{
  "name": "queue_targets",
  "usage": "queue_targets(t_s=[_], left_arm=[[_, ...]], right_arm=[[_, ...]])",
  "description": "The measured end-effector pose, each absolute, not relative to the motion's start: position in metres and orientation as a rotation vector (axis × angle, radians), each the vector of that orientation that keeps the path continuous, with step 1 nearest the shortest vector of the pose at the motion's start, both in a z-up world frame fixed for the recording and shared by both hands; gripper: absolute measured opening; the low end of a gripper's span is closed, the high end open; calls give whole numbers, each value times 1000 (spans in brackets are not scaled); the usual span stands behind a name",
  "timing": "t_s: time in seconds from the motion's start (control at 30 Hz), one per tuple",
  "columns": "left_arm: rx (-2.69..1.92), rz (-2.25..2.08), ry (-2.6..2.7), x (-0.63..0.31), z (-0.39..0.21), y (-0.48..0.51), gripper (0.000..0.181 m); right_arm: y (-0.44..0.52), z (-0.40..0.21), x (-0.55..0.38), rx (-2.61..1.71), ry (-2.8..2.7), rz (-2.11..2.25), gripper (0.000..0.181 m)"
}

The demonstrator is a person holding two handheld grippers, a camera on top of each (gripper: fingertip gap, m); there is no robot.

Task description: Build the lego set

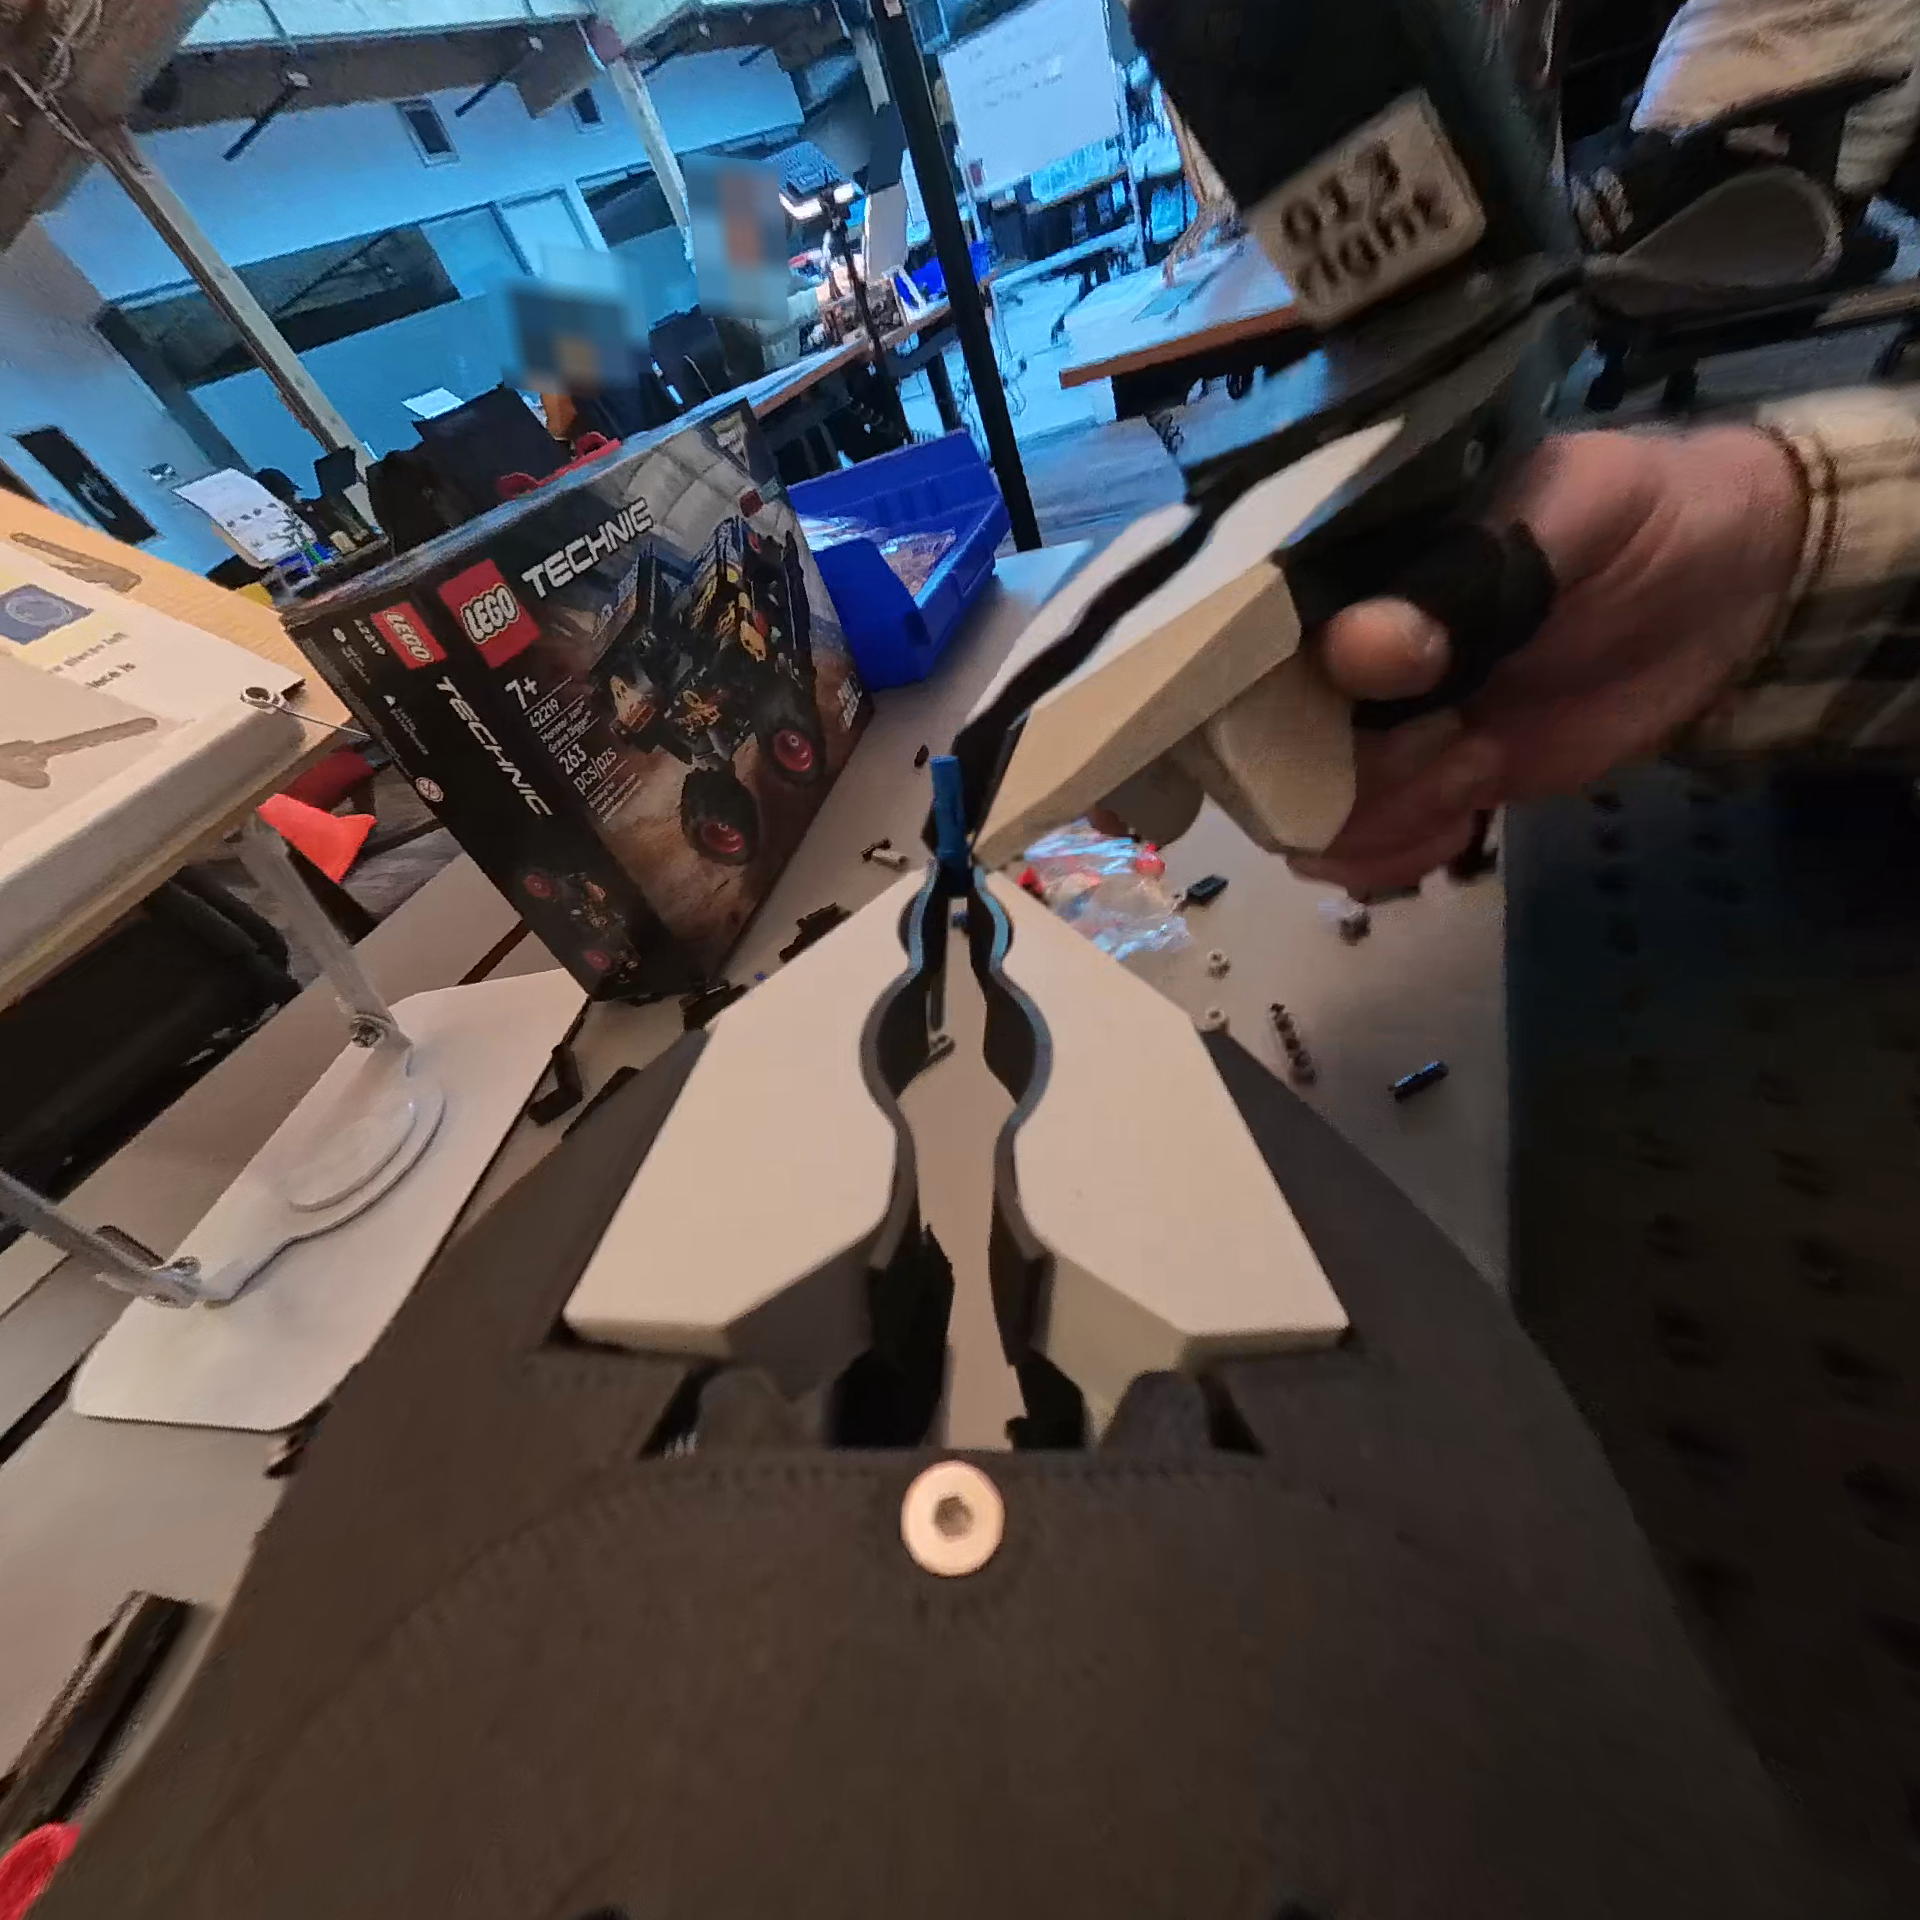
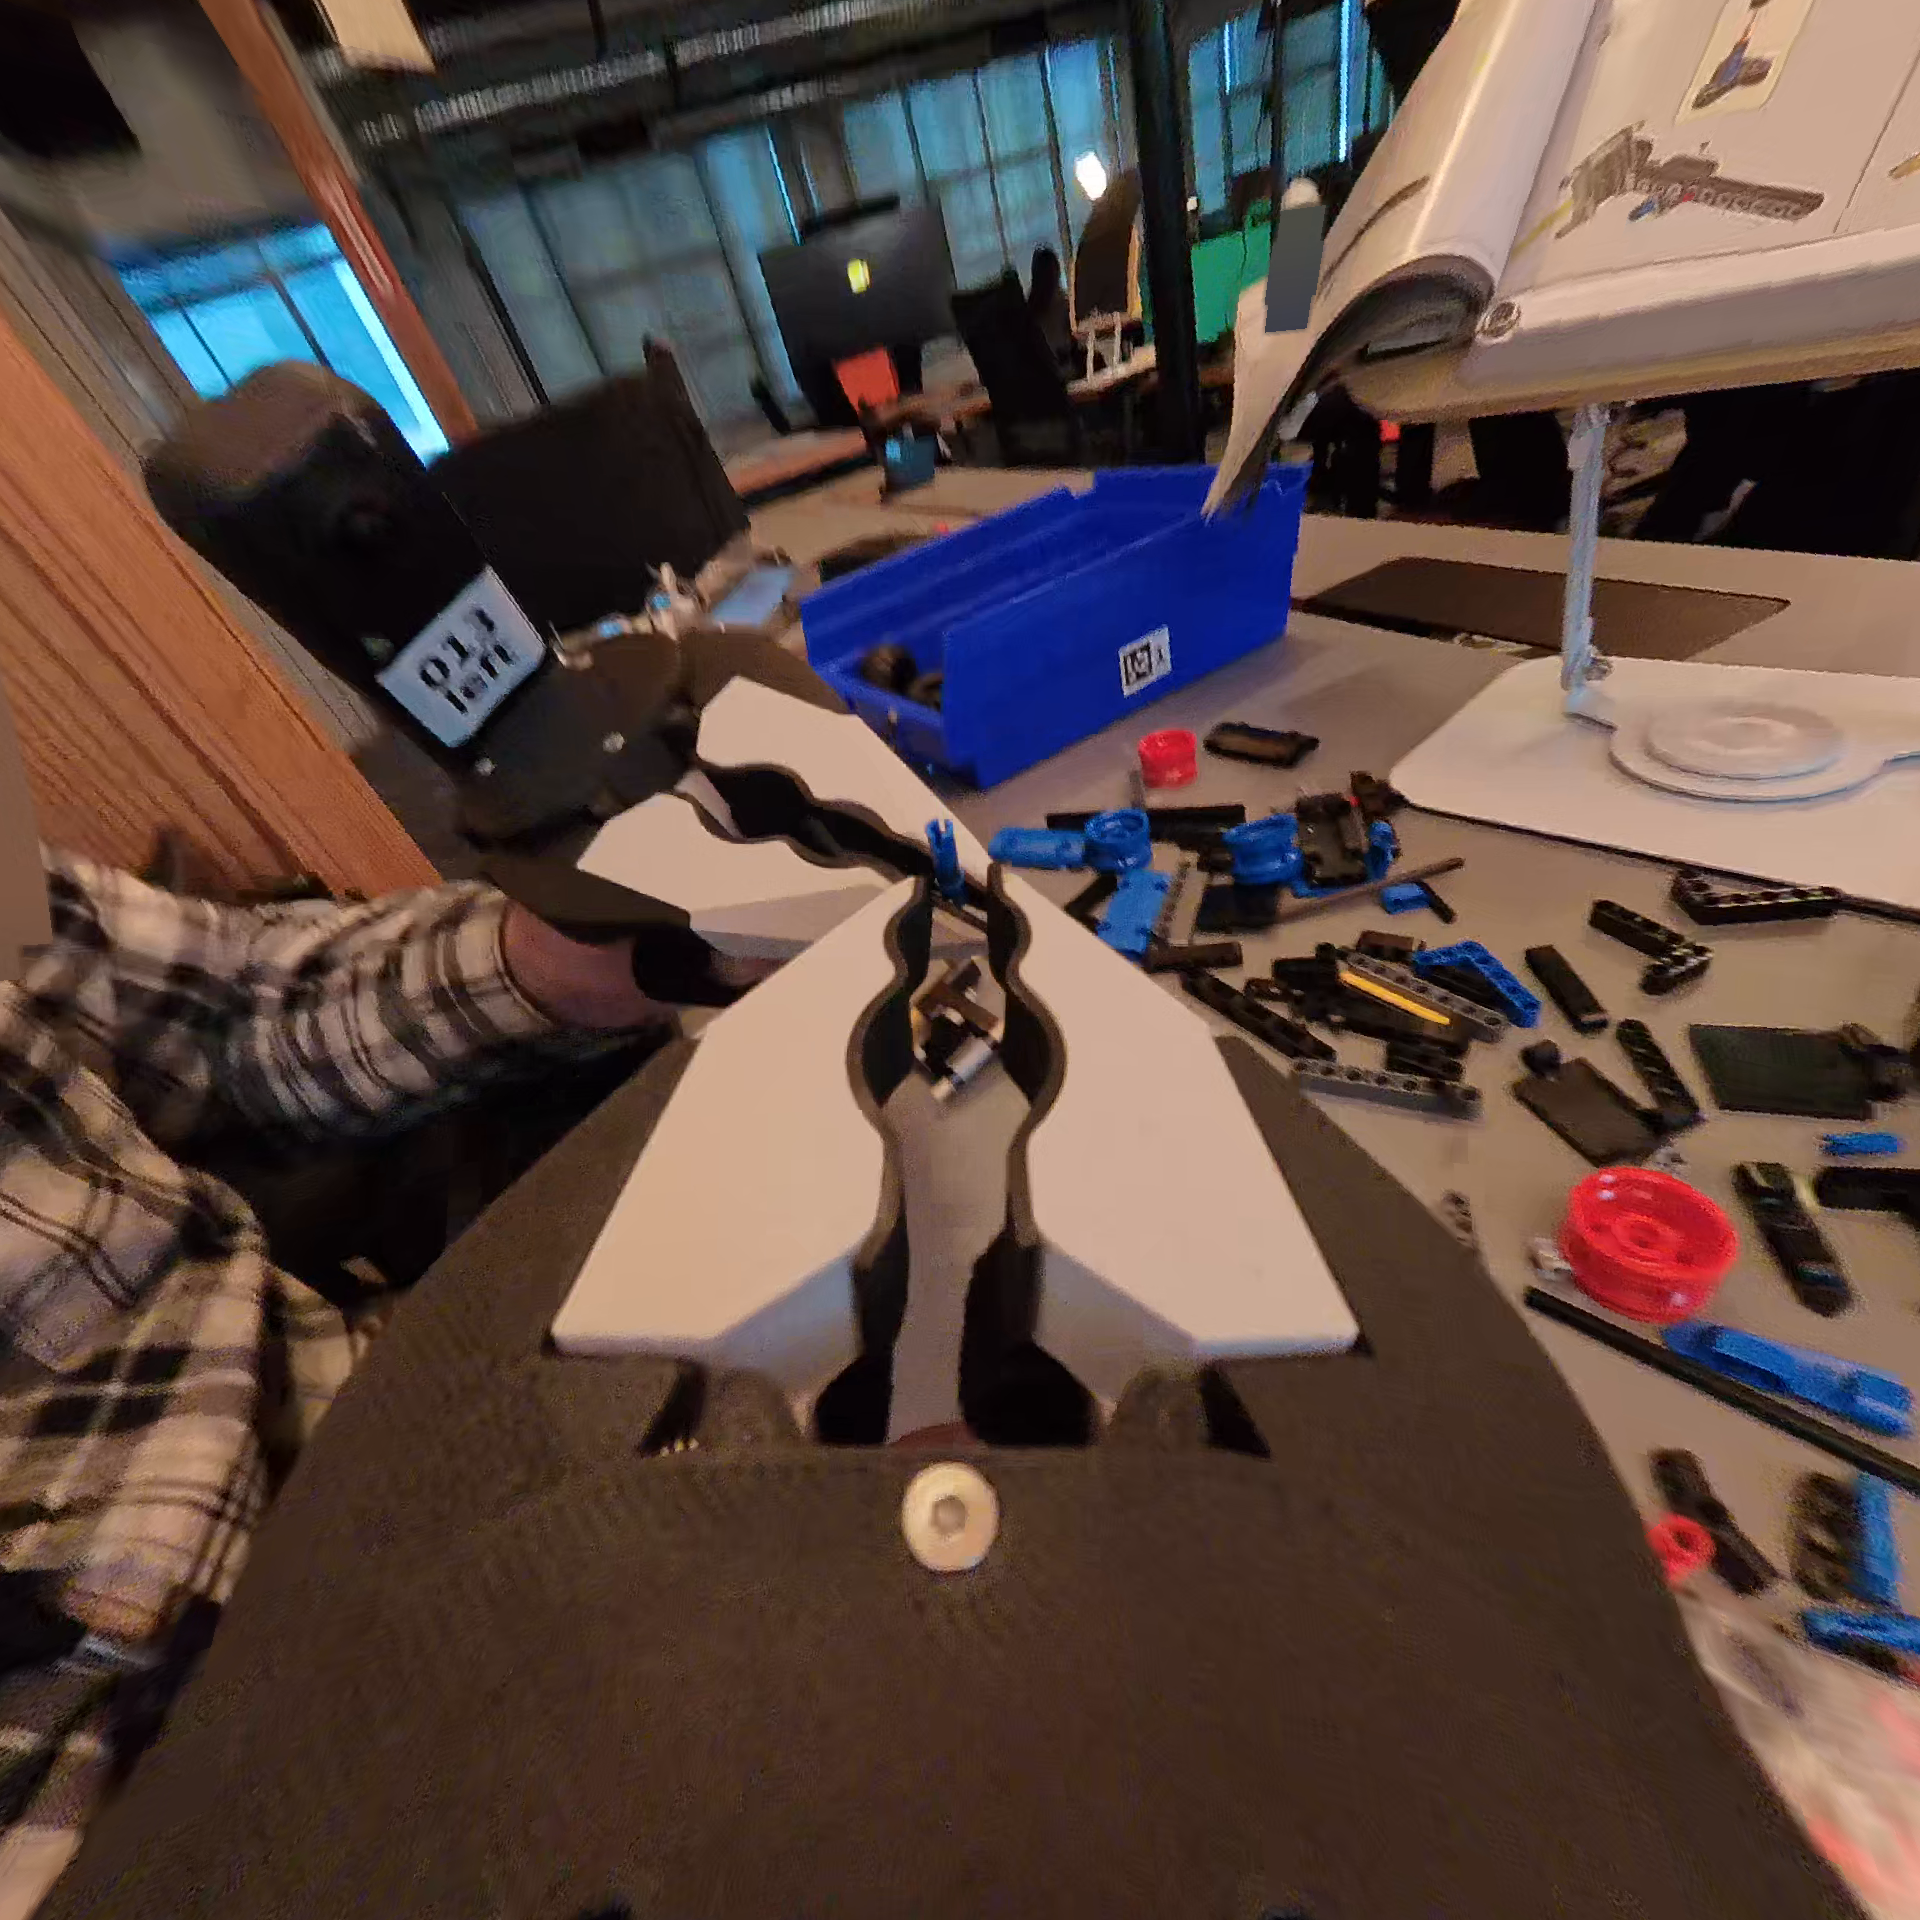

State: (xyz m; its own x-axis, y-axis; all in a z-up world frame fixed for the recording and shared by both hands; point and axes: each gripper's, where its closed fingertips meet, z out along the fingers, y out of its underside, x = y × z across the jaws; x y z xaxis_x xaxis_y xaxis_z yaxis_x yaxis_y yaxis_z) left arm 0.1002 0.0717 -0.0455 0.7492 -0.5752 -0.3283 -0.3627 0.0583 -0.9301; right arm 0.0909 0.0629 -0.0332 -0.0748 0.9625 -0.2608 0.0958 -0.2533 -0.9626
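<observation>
grey table [image 2: 1382, 686] carries everything. lego box [image 1: 613, 707] stands upright at the left of the left wrist view, blue bin [image 2: 1049, 613] behind it, open instruction booklet [image 2: 1621, 208] raised on a white stand [image 2: 1662, 748]. loose pile of black and blue lego parts [image 2: 1382, 997] sits right of the grippers, red wheel hub [image 2: 1647, 1242] nearer the camera. left gripper [image 1: 954, 868] and right gripper [image 2: 951, 888] meet tip to tip above the table. blue pin [image 1: 948, 805] stands upright where the tips meet; left tongs pinch its lower end, fingers nearly together. right tongs are narrow too, at the same pin; can't tell whether they actually grip it
</observation>
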Motion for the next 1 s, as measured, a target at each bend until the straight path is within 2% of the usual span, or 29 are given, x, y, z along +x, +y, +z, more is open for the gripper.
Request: queue_targets(t_s=[0.1, 0.23, 0.33, 0.47, 0.53, 0.7, 0.8, 1.0], left_arm=[[-1561, -146, 828, 102, -51, 71, 1], [-1563, -128, 847, 102, -53, 71, 2], [-1565, -115, 875, 104, -55, 70, 1], [-1574, -86, 922, 107, -62, 69, 2], [-1580, -82, 939, 108, -65, 68, 2], [-1716, -150, 976, 107, -88, 68, 3], [-1928, -204, 1060, 104, -126, 58, 33], [-2115, -170, 1122, 102, -160, 52, 34]], right_arm=[[59, -39, 93, -1430, -1315, 1369, 16], [60, -46, 96, -1435, -1415, 1268, 4], [59, -45, 97, -1434, -1430, 1274, 11], [57, -43, 97, -1435, -1416, 1324, 12], [57, -45, 97, -1435, -1421, 1325, 4], [59, -63, 96, -1468, -1500, 1245, 3], [62, -89, 96, -1513, -1595, 1182, 3], [60, -134, 96, -1550, -1818, 1066, 2]])
